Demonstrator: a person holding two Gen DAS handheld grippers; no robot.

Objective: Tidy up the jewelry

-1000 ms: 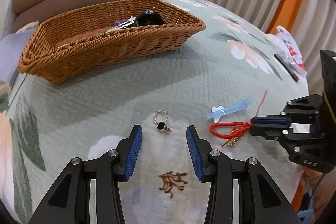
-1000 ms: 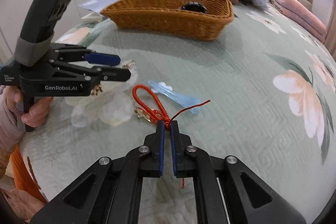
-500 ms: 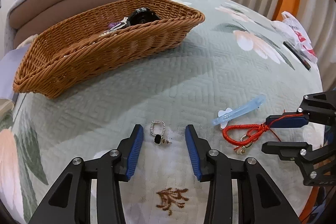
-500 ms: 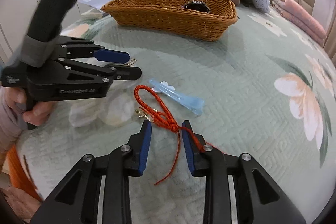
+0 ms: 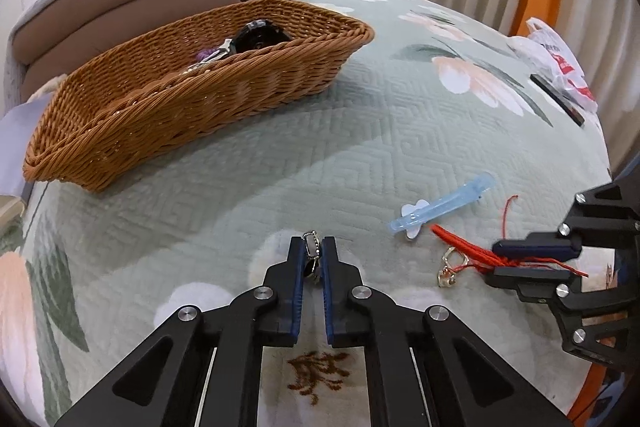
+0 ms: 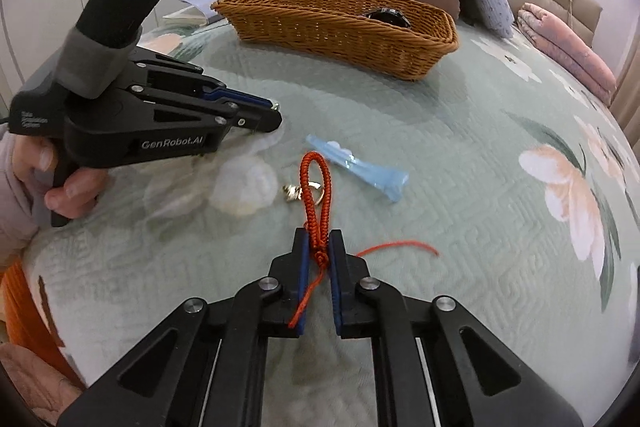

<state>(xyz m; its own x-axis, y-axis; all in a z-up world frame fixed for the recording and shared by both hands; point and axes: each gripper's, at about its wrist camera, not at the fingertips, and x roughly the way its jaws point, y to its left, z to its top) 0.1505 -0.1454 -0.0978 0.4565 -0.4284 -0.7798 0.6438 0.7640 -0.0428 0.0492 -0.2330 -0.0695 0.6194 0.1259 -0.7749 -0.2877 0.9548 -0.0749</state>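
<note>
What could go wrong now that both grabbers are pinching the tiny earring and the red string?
The earring is tiny and sits right at the tips of the left gripper, so it might slip out on the way to the wicker basket. The right gripper pinches the red cord bracelet only at its knot; the dangling loop and metal charm could snag the blue hair clip.
</note>
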